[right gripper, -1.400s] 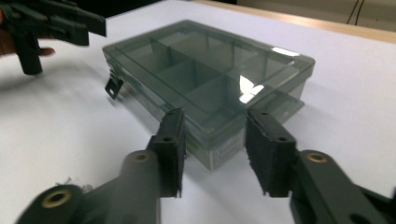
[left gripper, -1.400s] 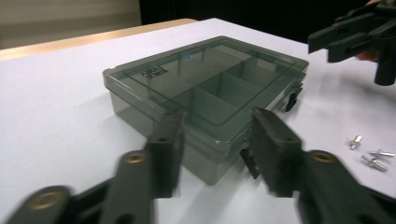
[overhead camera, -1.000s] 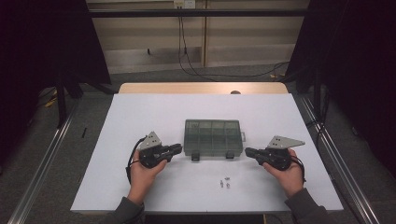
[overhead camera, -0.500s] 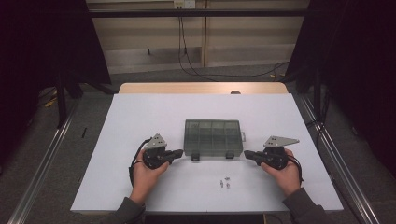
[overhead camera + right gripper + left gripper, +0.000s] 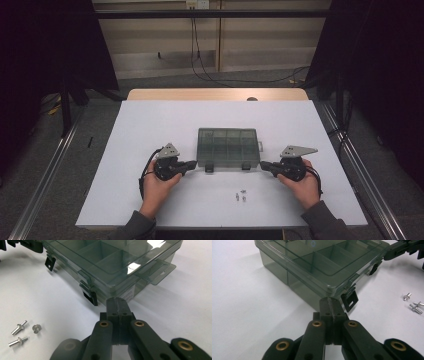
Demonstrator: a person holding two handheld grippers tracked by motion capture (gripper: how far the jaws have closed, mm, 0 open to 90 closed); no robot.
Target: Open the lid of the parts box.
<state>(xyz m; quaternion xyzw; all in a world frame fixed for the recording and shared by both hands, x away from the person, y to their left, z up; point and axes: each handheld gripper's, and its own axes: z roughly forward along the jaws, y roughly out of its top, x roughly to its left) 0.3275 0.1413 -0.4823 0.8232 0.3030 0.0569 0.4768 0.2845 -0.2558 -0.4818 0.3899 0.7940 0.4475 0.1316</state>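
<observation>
With both the left gripper and right gripper pressed together at the smoky transparent plastic compartment box, it could be shoved over the small silver rivets near the table's front edge.

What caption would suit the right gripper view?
Shut tongs point at a closed clear compartment box, three small rivets lying beside.

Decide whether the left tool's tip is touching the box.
Cannot tell. In the left gripper view the shut left tool ends right at the box corner, hiding any gap; the high view is too small.
</observation>
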